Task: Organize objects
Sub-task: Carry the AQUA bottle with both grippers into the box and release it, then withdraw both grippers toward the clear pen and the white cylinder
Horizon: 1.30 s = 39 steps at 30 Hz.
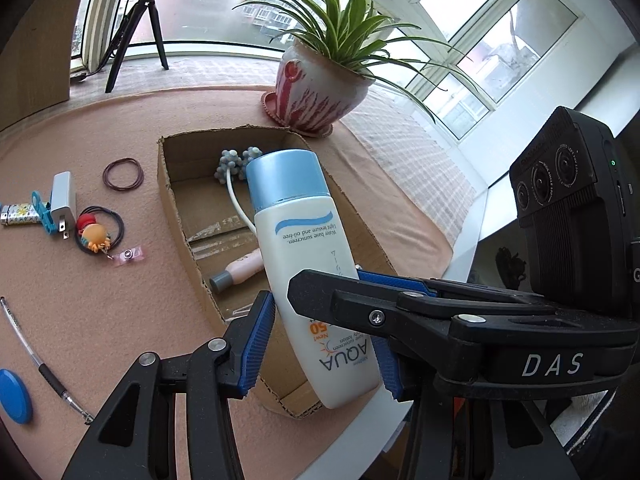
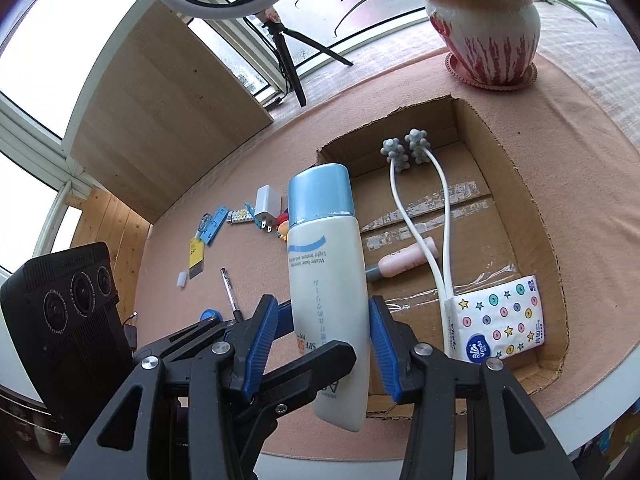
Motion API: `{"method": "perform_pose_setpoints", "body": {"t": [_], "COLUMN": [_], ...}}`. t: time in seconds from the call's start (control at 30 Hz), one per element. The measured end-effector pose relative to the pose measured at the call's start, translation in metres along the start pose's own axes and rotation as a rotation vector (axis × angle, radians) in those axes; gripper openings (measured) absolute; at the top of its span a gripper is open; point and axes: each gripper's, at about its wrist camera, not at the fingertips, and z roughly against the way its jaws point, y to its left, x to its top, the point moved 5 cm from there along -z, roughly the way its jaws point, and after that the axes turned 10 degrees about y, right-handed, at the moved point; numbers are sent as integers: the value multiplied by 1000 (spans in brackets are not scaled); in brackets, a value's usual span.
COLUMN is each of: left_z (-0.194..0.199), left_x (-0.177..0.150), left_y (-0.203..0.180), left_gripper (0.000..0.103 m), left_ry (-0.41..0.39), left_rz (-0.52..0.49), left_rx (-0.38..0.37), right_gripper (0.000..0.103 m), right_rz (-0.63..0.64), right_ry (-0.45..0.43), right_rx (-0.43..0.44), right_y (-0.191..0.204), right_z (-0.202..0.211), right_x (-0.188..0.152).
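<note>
A white sunscreen bottle [image 1: 298, 248] with a blue cap is held above the near end of an open cardboard box [image 1: 168, 184]. My left gripper [image 1: 324, 344] and my right gripper [image 2: 324, 340] both have blue pads against the bottle's [image 2: 326, 264] lower half, one from each side. The right gripper's finger crosses in front of the bottle in the left wrist view. In the box [image 2: 516, 184] lie a pink tube [image 2: 404, 262], a white massager with grey balls [image 2: 416, 184] and a tissue pack [image 2: 496, 320].
Left of the box on the pink cloth lie brown hair ties [image 1: 123, 174], a white charger [image 1: 63, 202], a lighter [image 1: 16, 215], an orange keychain toy [image 1: 96, 236], a pen [image 1: 52, 376] and a blue disc [image 1: 14, 396]. A potted plant [image 1: 320, 84] stands behind the box. A tripod [image 1: 136, 28] stands by the window.
</note>
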Motion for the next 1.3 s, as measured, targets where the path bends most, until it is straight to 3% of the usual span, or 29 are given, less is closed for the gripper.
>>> {"method": "perform_pose_setpoints", "body": {"t": [0.47, 0.67, 0.93, 1.3], "left_z": [-19, -15, 6, 44], "left_x": [5, 2, -7, -34], "left_y": [-20, -6, 11, 66], "left_gripper": [51, 55, 55, 55], "left_ry": [33, 31, 7, -26], "left_rz": [-36, -3, 40, 150], "left_rx": [20, 54, 88, 174], "right_gripper": [43, 50, 52, 52], "right_rz": [-32, -28, -40, 36], "right_ry": [-28, -83, -103, -85], "right_rx": [-38, -140, -131, -130], "right_y": [-30, -39, -39, -6], "right_z": [14, 20, 21, 6], "right_x": [1, 2, 6, 4]}}
